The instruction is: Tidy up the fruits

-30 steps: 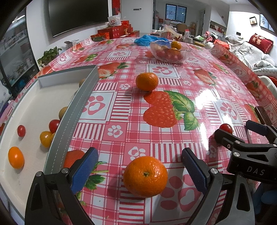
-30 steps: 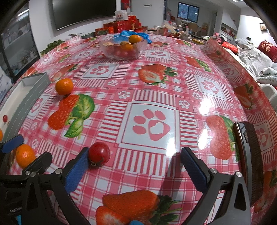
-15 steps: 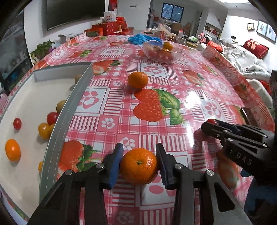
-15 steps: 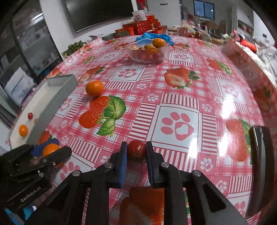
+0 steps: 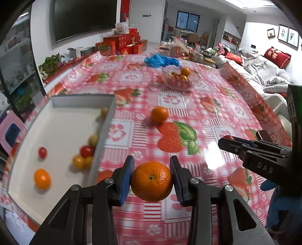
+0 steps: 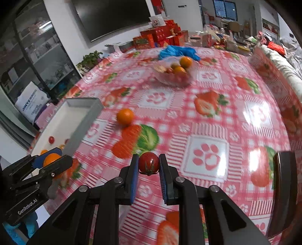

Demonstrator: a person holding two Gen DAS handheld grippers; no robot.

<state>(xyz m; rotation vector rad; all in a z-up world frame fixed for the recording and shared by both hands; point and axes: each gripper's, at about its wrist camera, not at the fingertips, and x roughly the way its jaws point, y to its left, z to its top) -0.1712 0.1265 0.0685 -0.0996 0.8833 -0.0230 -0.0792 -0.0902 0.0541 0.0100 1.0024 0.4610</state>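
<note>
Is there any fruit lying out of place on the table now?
Yes. One orange lies loose on the tablecloth, beside the white tray and outside the glass bowl, while the other loose fruits sit in the tray.

I'm in a home living room: wall TV point(image 5: 85, 17) at 11 o'clock, sofa point(image 5: 264, 75) with red pillow point(image 5: 279, 56) at 2, red gift boxes point(image 5: 122, 44) at 12, strawberry-print tablecloth point(image 5: 207, 116) under me.

Orange point(image 5: 151, 181) between left hand-held gripper point(image 5: 152, 179) pads, beside tray point(image 5: 102, 130).
</note>
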